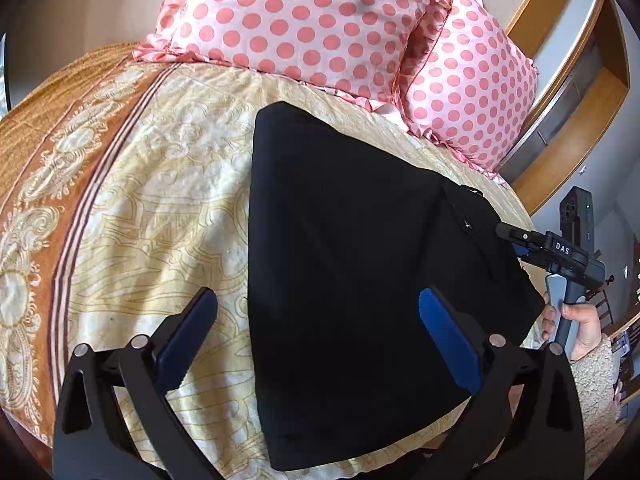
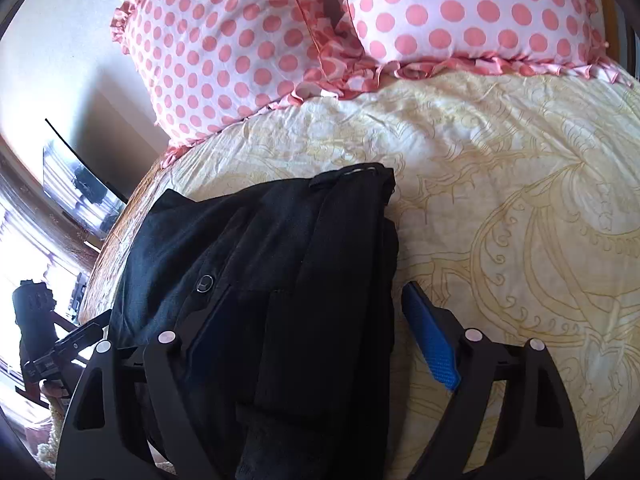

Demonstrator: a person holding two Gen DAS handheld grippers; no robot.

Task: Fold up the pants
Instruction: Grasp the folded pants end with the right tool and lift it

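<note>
I find the black pants (image 1: 360, 280) folded flat on the patterned bedspread (image 1: 152, 208), centre frame in both views, below the polka-dot pillows (image 1: 300, 20). My left gripper (image 1: 316, 332) stands open, nothing clamped. My right gripper (image 2: 316, 344) is spread wide above the pants; pads not pressing.

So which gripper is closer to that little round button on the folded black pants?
Right. The right gripper hovers open just beside the small round button on the black pants; the left gripper hangs over the plain far end.
</note>
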